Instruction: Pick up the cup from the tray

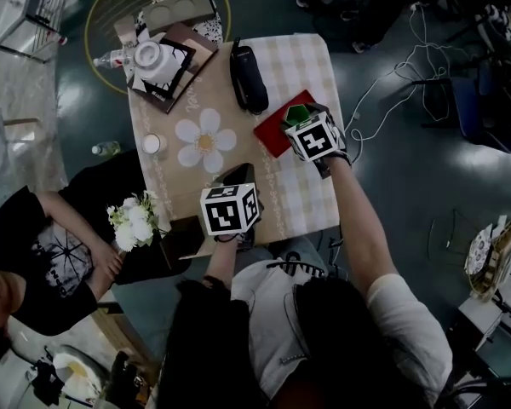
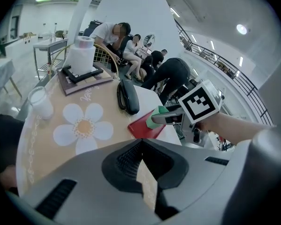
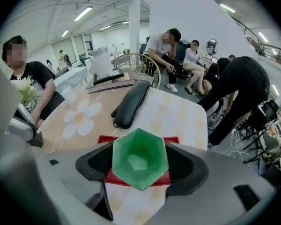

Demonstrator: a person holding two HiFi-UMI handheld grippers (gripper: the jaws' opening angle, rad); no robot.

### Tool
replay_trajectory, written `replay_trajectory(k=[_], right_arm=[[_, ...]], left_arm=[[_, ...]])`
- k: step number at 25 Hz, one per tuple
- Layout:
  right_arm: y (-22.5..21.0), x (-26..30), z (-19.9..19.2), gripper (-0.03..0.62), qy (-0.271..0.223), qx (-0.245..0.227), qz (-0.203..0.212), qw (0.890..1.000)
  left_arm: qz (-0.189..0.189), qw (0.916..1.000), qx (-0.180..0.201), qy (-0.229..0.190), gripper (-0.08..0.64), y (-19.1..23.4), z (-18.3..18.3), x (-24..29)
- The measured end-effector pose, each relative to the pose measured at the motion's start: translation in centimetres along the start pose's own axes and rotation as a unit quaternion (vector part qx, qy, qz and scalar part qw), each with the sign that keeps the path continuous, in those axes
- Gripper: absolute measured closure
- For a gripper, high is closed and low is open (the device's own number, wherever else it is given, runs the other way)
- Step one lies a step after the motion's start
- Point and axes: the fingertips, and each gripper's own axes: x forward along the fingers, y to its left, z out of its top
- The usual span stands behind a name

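A green hexagonal cup (image 3: 140,159) sits between the jaws of my right gripper (image 3: 140,165), which is shut on it, with the cup's mouth facing the camera. Beneath it lies the red tray (image 3: 106,139) on the checked cloth. From the head view the cup (image 1: 299,113) is over the tray (image 1: 277,133) at the tip of the right gripper (image 1: 301,118). The left gripper view shows the cup (image 2: 157,116) just above the tray's (image 2: 143,127) near edge. My left gripper (image 1: 236,175) hovers over the table's front, shut and empty (image 2: 141,146).
A black pouch (image 1: 249,77) lies beyond the tray. A white roll on a black stand (image 1: 151,59) is at the far left corner. A white glass (image 1: 153,143) and white flowers (image 1: 133,221) stand at the left edge, beside a seated person (image 1: 43,245).
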Motion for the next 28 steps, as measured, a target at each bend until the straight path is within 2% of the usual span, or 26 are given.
replay_trajectory(k=[2, 8, 14, 19, 28], right_arm=[[0.1, 0.2, -0.2, 0.267, 0.004, 0.0, 0.004, 1.0], [0.9, -0.7, -0.5, 0.272, 0.005, -0.007, 0.02, 1.0], [1.0, -3.0, -1.8, 0.272, -0.009, 0.009, 0.015, 1.0], [0.4, -5.1, -4.7, 0.272, -0.007, 0.029, -0.004, 1.0], [-0.5, -6.7, -10.5, 0.272, 0.007, 0.076, -0.02, 0.997]], left_arm=[[0.0, 1.0, 0.0, 0.005, 0.552, 0.1, -0.2, 0.2], [0.004, 1.0, 0.002, 0.007, 0.551, 0.5, -0.2, 0.4], [0.002, 0.9998, 0.012, 0.015, 0.552, -0.3, -0.7, 0.9], [-0.019, 0.9993, 0.026, 0.017, 0.552, -2.5, -1.0, 1.4], [-0.031, 0.9974, 0.06, 0.024, 0.552, -5.5, -2.0, 1.9]])
